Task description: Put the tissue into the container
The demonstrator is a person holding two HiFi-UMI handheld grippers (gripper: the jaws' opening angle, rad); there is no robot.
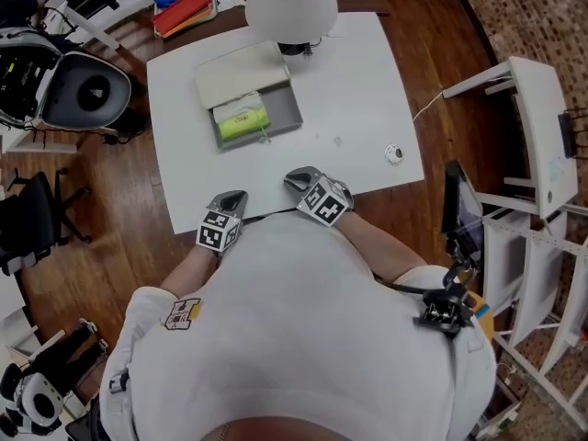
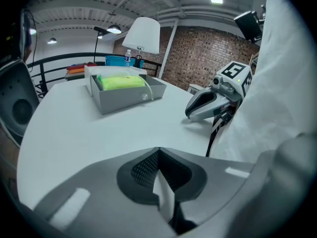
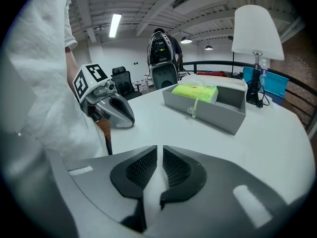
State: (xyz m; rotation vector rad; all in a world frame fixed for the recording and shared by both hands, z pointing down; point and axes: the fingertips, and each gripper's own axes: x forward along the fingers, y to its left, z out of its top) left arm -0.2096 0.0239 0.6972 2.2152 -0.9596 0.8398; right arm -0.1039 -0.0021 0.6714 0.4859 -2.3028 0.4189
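White table (image 1: 367, 108): tissue pack (image 1: 241, 118) seen already lying inside grey container (image 1: 283, 107), long axis crosswise, directly beyond left gripper (image 1: 239, 195), clenched empty. Right gripper (image 1: 293, 179) narrowly parted, empty.

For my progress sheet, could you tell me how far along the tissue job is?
Done: the tissue pack lies inside the grey container. In hand: nothing; left gripper shut, right gripper slightly apart, both empty at the table edge. Left: seemingly nothing.
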